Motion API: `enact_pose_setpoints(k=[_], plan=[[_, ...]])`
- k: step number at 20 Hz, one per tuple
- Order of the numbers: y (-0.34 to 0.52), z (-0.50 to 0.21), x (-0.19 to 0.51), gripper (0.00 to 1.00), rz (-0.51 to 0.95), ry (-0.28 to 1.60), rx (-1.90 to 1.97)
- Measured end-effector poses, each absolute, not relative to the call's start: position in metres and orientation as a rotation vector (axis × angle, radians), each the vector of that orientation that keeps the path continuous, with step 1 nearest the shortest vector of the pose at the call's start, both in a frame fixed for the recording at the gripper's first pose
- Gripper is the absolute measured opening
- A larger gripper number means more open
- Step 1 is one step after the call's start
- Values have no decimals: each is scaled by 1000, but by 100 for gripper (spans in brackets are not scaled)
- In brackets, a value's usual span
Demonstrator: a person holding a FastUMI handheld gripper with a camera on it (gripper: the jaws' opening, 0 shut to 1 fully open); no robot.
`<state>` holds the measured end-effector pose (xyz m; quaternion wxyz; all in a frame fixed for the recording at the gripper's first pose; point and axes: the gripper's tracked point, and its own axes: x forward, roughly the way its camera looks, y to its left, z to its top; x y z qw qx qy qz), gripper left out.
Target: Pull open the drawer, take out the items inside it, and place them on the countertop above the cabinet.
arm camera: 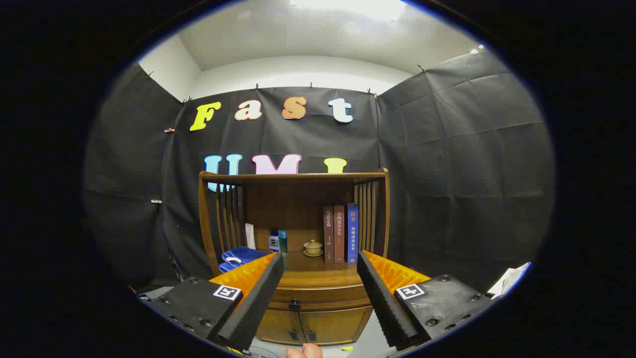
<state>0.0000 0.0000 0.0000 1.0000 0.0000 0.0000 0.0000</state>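
The drawer [318, 294] is sitting shut in the front of the wooden cabinet [293, 223], just under the bench [318, 276] and right above the two small doors [313, 325], with a small dark knob [295, 303] showing at its middle. That knob is looking like the only sensible place to take hold: the drawer front is smooth, stiff wood with nothing else to catch, and the knob is small enough that a loose pinch could slide off it. My guess is the drawer itself will be running fairly light, though what is inside cannot be seen from here, so its weight is anyone's guess. The hand-held gripper [320, 261] is hanging well back from the cabinet with its fingers spread wide and nothing between them; the drawer front is showing through the gap between them, lower down than the tips. On the bench, inside the shelf alcove, three books [340, 233] are standing upright on the right side, a small lidded cup [313, 247] is resting beside them, two little bottles [277, 241] are standing further left, and a folded blue cloth [239, 257] is lying at the left end, partly behind one finger. A fingertip [304, 351] of the person's hand is peeking in below the doors.
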Motion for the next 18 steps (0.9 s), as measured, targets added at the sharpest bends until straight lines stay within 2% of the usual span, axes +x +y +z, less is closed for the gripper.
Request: enact_pose_setpoints(k=[18], plan=[[16, 4, -6, 97, 47, -25, 8]])
